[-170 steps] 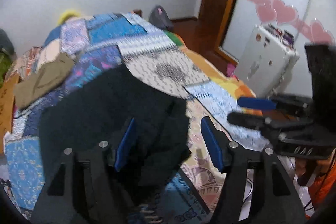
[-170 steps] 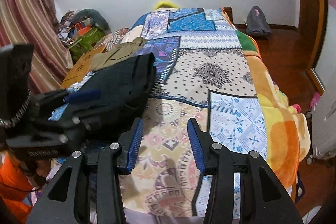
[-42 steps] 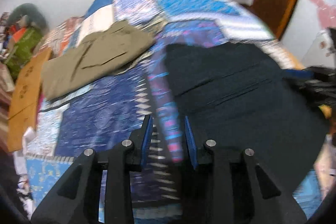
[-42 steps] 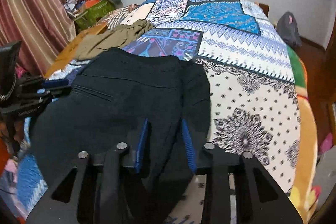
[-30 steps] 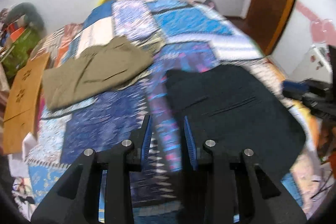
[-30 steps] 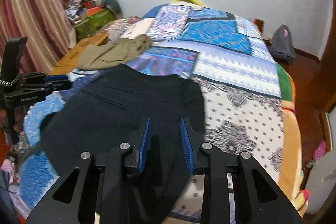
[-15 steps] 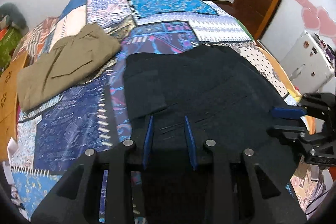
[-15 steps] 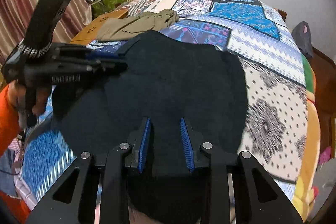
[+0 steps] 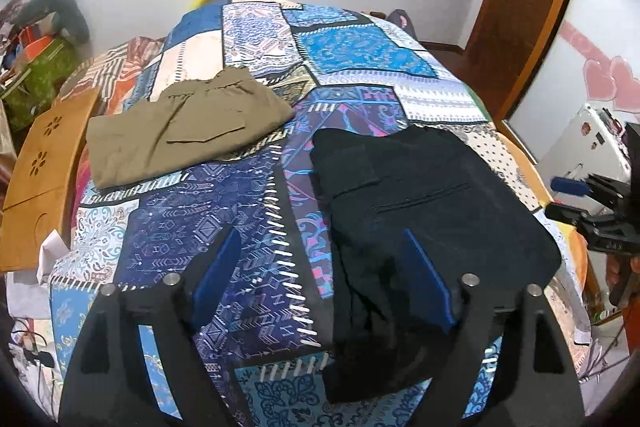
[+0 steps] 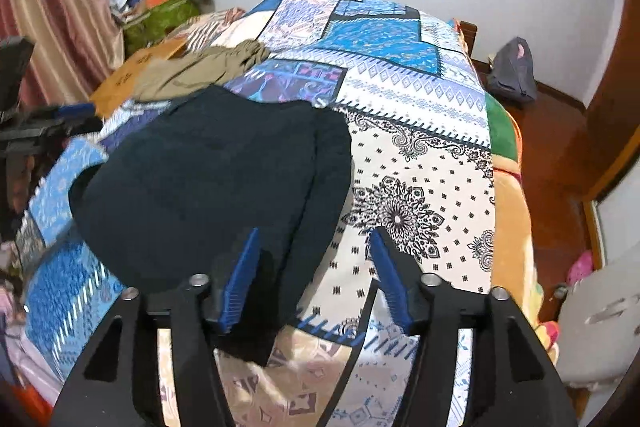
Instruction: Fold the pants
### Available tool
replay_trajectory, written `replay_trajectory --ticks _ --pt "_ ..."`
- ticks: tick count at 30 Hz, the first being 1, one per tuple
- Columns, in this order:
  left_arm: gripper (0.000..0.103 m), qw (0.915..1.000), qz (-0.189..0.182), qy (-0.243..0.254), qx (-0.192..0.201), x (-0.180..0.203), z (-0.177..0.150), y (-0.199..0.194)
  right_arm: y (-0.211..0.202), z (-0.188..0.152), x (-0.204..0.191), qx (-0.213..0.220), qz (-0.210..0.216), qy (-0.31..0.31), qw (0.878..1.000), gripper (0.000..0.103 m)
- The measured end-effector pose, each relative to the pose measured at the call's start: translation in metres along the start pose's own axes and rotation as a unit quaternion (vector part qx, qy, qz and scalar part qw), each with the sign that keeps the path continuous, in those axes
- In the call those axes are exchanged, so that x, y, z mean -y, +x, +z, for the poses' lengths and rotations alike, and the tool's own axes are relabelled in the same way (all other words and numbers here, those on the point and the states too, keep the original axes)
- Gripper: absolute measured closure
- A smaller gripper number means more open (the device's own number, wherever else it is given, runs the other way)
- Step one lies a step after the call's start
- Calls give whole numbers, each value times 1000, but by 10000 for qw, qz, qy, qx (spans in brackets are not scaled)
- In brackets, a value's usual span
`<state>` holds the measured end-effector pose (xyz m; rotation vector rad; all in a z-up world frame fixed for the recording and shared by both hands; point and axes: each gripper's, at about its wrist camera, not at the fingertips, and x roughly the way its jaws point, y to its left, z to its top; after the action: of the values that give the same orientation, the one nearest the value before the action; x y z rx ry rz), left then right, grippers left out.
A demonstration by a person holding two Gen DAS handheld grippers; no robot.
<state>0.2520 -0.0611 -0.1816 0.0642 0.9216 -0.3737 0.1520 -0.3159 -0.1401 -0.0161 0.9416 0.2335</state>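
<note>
The black pants (image 9: pixel 420 195) lie spread on the patchwork bedspread (image 9: pixel 248 211), on the right half of the bed near its near edge, with 1 pocket seam showing on top and the near end draping toward the edge. They look folded over already into a broad dark slab, though how many layers lie there I cannot tell. My reading is that this is the pause between 2 folds: the cloth is laid down and free, and a new grip is not yet taken.

The left tongs (image 9: pixel 320 279) stand wide open and hold nothing; the right-hand blue pad hangs over the near left part of the pants, the other pad over bare bedspread. The right tongs (image 10: pixel 316 275) are also spread wide and empty, straddling the near right border of the pants (image 10: pixel 216 179), 1 pad above the dark cloth and 1 above the white dotted patch; whether either pad touches fabric is unclear.

The next move likely calls for both tongs to drop to the near edge, pinch it at 2 well-apart points and carry it toward the far end, keeping the layers together so that none slips.

A folded olive garment (image 9: pixel 180 127) lies far left, well apart from the pants.
</note>
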Motion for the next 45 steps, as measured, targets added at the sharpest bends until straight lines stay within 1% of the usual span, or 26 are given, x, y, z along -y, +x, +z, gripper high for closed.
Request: replay_trajectory --ticks 3,4,5,9,15,18,21,24,25,26,27,29,30,31,32,33,34,35,37,38,39,42,45 --pt "16 9998 -128 -26 -154 6 -2 8 9 3 2 -22 166 152 9997 41" --pt "15 9993 -206 -46 -297 8 -3 16 15 5 2 -58 232 220 9995 39" --pt "15 9987 -278 -56 -426 9 -3 23 20 6 2 -120 300 286 9991 36" --pt "15 9955 -480 -225 -786 7 -5 48 43 2 4 -498 584 474 9959 36" --pt "15 9912 -685 -410 -1060 5 -3 70 59 3 14 -685 1084 789 9886 30" --pt "15 9889 -809 -437 -1171 8 1 80 67 4 15 -799 1301 853 9846 28" --pt "15 9876 -876 -372 -1246 14 5 90 75 7 10 -849 1420 830 9827 26" --pt "15 9839 -1068 -430 -1369 16 10 100 79 10 11 -863 1587 846 9799 25" --pt "15 9821 -1174 -386 -1418 17 13 104 81 11 11 -868 1661 852 9786 22" --pt "15 9813 -1233 -339 -1435 19 15 106 82 12 10 -874 1689 844 9781 22" --pt "15 9803 -1300 -300 -1455 21 18 109 83 14 8 -874 1720 803 9779 24" --pt "20 9785 -1373 -317 -1505 22 22 114 84 15 7 -834 1693 761 9791 25" --pt "26 9786 -1364 -318 -1509 23 24 115 83 16 5 -797 1665 730 9801 27" --pt "31 9787 -1357 -319 -1510 24 26 115 82 17 5 -747 1642 710 9810 32" --pt "34 9787 -1358 -322 -1507 24 28 115 80 18 4 -711 1607 684 9821 38" --pt "39 9790 -1349 -329 -1492 25 29 115 79 19 3 -667 1563 651 9833 43" --pt "43 9799 -1316 -320 -1464 25 31 113 78 22 4 -619 1513 627 9846 54" --pt "45 9809 -1276 -302 -1440 26 32 111 75 24 4 -565 1417 587 9865 63" --pt "54 9832 -1217 -202 -1343 27 35 106 71 27 4 -522 1414 531 9871 69" --pt "57 9845 -1188 -189 -1278 26 36 102 71 29 3 -504 1391 499 9877 72" --pt "62 9856 -1148 -195 -1222 25 37 98 67 31 0 -462 1345 441 9889 73" --pt "71 9881 -1082 -235 -1064 25 40 86 59 34 -7 -317 1190 253 9921 77" --pt "75 9918 -961 -136 -826 28 43 69 48 41 -12 -110 1181 225 9927 79"
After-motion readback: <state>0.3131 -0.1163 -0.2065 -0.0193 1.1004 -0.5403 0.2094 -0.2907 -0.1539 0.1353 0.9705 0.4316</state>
